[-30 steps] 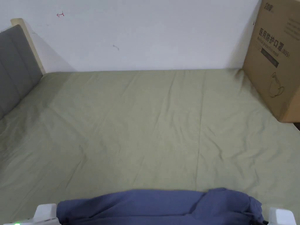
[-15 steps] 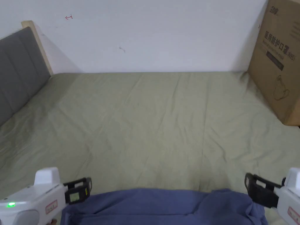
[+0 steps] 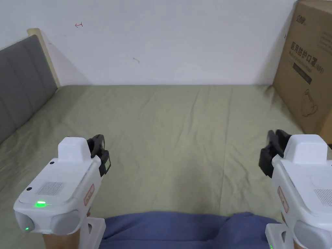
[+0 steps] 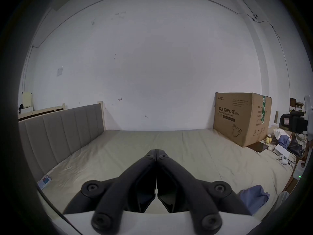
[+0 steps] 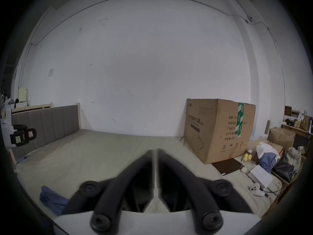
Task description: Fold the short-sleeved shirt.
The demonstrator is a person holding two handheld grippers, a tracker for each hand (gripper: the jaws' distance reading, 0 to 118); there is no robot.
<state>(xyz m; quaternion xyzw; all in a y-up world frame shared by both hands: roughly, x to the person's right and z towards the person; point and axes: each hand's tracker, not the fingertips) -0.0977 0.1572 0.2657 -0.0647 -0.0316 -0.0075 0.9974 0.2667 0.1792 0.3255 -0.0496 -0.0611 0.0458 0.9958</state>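
The blue short-sleeved shirt [image 3: 181, 228] lies bunched in a long low heap on the olive bed sheet [image 3: 168, 129], at the near edge of the head view. It also appears low right in the left gripper view as the shirt [image 4: 254, 198] and low left in the right gripper view as the shirt [image 5: 50, 199]. My left gripper [image 3: 101, 152] is held in the air above and beyond the shirt's left end. My right gripper [image 3: 270, 152] hovers the same way past its right end. The left gripper [image 4: 156, 151] and the right gripper [image 5: 155, 151] each have their jaws together, with nothing between them.
A large cardboard box [image 3: 308, 65] stands on the bed at the back right against the white wall. A grey padded headboard [image 3: 19, 84] runs along the left. A white controller [image 5: 255, 189] and other clutter lie past the box, and a small flat card [image 4: 44, 182] lies by the headboard.
Both grippers have risen from beside the shirt's two ends and moved forward over the sheet. The shirt stays lying at the near edge.
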